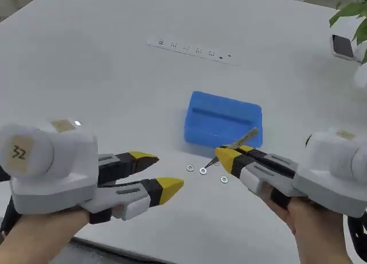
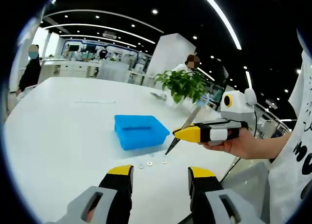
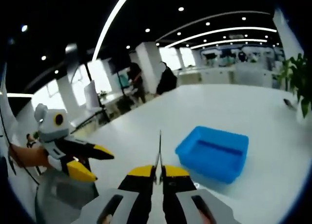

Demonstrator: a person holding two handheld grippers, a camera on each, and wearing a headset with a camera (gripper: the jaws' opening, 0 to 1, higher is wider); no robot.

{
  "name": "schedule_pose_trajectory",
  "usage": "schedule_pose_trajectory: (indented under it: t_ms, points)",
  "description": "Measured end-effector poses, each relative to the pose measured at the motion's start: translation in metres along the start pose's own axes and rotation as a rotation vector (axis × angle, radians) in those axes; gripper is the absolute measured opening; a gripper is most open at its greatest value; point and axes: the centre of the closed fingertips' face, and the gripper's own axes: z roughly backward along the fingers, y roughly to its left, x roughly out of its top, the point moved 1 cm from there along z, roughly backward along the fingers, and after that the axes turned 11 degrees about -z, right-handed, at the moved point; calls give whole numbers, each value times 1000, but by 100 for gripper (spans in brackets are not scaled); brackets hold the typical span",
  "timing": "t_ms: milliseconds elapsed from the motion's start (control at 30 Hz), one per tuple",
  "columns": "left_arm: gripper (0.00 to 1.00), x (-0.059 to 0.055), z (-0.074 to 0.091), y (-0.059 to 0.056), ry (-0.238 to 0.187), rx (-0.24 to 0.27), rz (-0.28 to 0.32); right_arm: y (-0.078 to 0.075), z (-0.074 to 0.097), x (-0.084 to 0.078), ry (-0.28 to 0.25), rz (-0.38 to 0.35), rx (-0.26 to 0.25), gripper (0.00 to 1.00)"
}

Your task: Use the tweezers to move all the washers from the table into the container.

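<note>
Right claw clamps tweezers; tip barely discernible.

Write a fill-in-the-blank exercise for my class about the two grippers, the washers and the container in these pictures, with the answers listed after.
1. The right gripper is shut on a pair of ____.
2. The left gripper holds nothing; its jaws stand ____.
3. The washers lie on the white ____, near the container but not in it.
4. The container is ____ in colour.
Missing words: tweezers; open; table; blue.
</note>
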Motion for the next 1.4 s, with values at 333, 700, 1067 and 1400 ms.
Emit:
schedule_pose_trajectory:
  t_ms: [333,700,1067,1400]
  points:
    - [79,-38,-7,12,209,159,-205,-23,-35,-16,45,9,-8,4]
    - [99,-20,28,45,116,380,-214,-29,-54,-26,80,44,15,4]
    - [99,-22,37,62,93,472,-230,-31,-62,-29,94,94,-2,4]
    - [99,-29,34,62,123,463,-247,-32,-65,-35,100,115,-25,4]
